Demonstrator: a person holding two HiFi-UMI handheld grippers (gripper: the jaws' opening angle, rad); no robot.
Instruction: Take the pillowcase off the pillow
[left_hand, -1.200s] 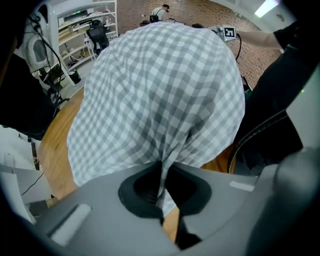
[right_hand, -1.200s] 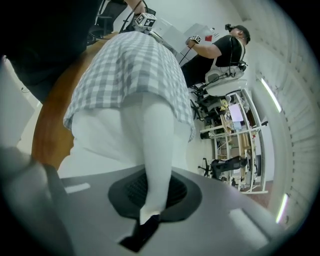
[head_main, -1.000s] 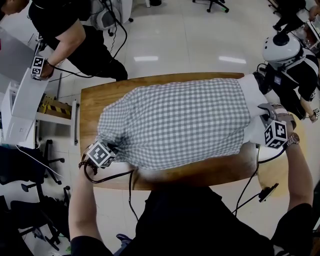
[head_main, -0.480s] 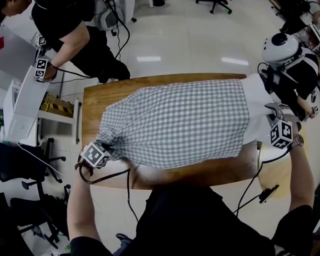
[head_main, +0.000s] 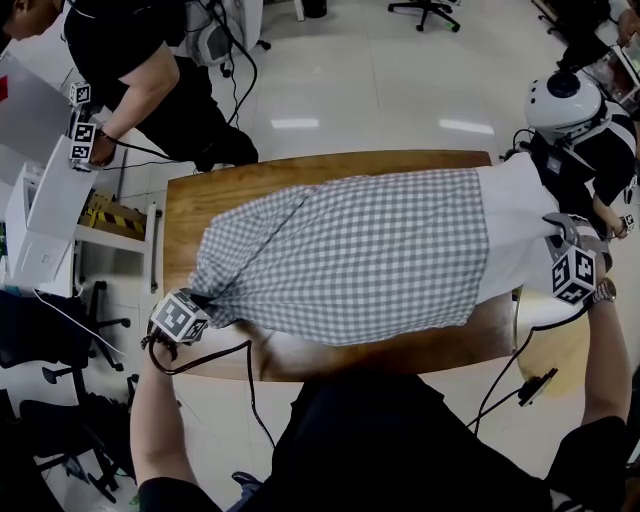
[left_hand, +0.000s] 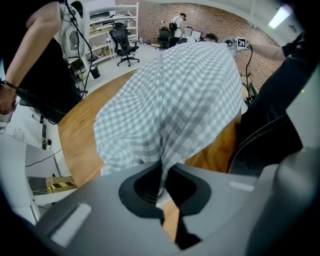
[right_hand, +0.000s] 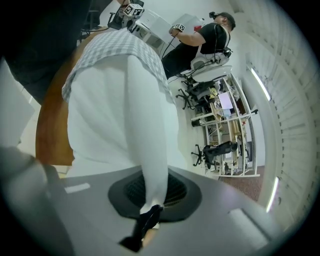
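Far left: left claw (left_hand: 161, 172), shut tight on a gathered corner of the checked pillowcase (head_main: 345, 255), pointing steeply down over the near-left part of the bench (head_main: 185, 205). From that claw, cloth fanning away to the right, with creases running in toward the pinch.

Long axis of the whole bundle: straight across the bench, from one claw to the other. Most of that length covered in check. Open mouth of the pillowcase well away from the left claw, close to the right one. Beyond the mouth, white pillow (head_main: 512, 225) bare at its right end, seemingly reaching past the right edge of the bench.

Far right: right claw (right_hand: 150, 197), closed on a fold of that white pillow end, with none of the check between its jaws.

Judging from this: a tug along the long axis, pillowcase to slide leftward, pillow to be held rightward. Left claw nearer the closed end, right claw nearer the mouth. Next pull probably best kept in line with the axis, claws going further apart. Any sideways drift apt to bunch cloth at the mouth. Much of the pillowcase yet to come off.
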